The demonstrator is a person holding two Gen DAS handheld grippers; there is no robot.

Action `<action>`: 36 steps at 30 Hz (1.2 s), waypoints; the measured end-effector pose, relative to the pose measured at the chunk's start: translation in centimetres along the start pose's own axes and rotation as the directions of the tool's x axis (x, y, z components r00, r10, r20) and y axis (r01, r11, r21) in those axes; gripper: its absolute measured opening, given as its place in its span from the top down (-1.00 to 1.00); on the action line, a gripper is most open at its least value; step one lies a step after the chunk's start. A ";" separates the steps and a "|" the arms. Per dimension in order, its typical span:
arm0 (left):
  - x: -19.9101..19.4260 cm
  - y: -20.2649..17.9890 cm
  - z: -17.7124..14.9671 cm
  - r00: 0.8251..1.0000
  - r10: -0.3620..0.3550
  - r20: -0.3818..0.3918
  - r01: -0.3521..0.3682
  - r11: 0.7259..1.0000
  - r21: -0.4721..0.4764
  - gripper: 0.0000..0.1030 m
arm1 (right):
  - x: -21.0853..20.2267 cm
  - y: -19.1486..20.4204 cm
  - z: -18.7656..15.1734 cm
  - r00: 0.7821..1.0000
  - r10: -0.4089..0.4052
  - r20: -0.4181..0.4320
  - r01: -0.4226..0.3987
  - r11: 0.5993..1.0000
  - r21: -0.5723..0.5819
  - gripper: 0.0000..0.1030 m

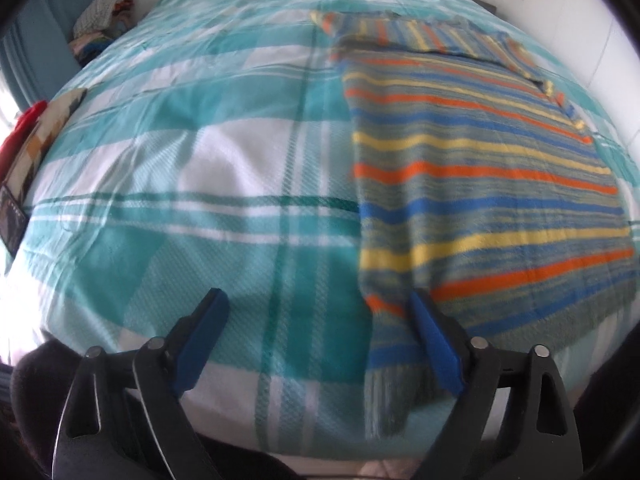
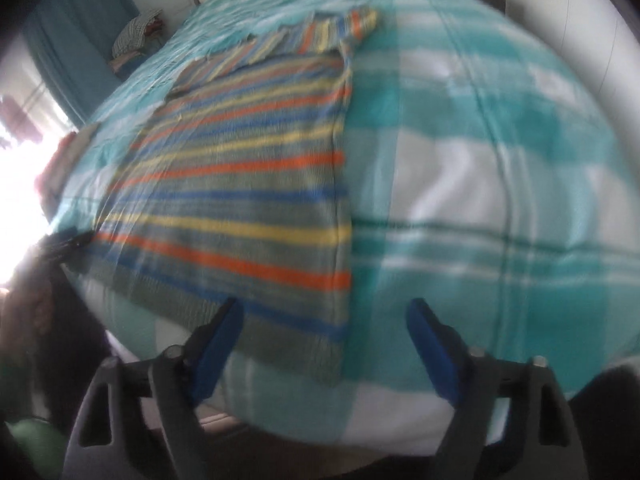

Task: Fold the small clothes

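one striped sweater [image 1: 480, 184] on teal plaid bedspread [image 1: 208, 168], both claws wide, empty

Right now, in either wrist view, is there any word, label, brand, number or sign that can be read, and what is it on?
None can be read.
Striped sweater: no tag or print shows.
Checked bedspread: pattern only, no text.
Flat printed item at the bed's left edge: there may be marks on its dark lower end, but they are too small and blurred to read.
Folded clothes pile beyond the bed: no lettering can be made out.
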State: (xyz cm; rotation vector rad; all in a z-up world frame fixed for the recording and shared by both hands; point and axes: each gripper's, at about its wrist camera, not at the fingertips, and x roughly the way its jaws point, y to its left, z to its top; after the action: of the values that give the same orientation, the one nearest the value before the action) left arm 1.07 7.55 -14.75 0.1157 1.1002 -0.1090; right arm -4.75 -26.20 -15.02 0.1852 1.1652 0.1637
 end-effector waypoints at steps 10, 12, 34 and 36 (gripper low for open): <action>-0.8 -1.7 -1.4 0.987 -0.152 -0.056 0.155 0.986 0.062 0.90 | 1.8 -0.4 -0.5 0.990 0.104 -0.093 -0.104 0.995 0.002 0.89; -1.4 -0.8 -1.0 0.974 -0.222 -0.052 0.223 0.975 0.015 0.92 | 0.8 -0.5 -0.2 0.985 0.156 -0.079 -0.156 0.988 0.009 0.89; 14.6 4.6 34.5 0.928 -0.348 0.130 0.372 0.881 -0.294 0.46 | 10.1 -9.3 34.8 0.879 0.271 0.393 -0.392 0.879 0.271 0.54; 16.3 5.8 34.9 0.955 -0.286 0.074 0.292 0.874 -0.388 -0.13 | 11.7 -10.5 35.8 0.905 0.192 0.379 -0.333 0.874 0.353 -0.07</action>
State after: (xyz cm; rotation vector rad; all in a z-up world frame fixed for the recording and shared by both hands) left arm 40.04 7.59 -13.43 -0.4162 1.0991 -0.1528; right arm 33.12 -35.92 -14.21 0.7266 0.8161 0.1219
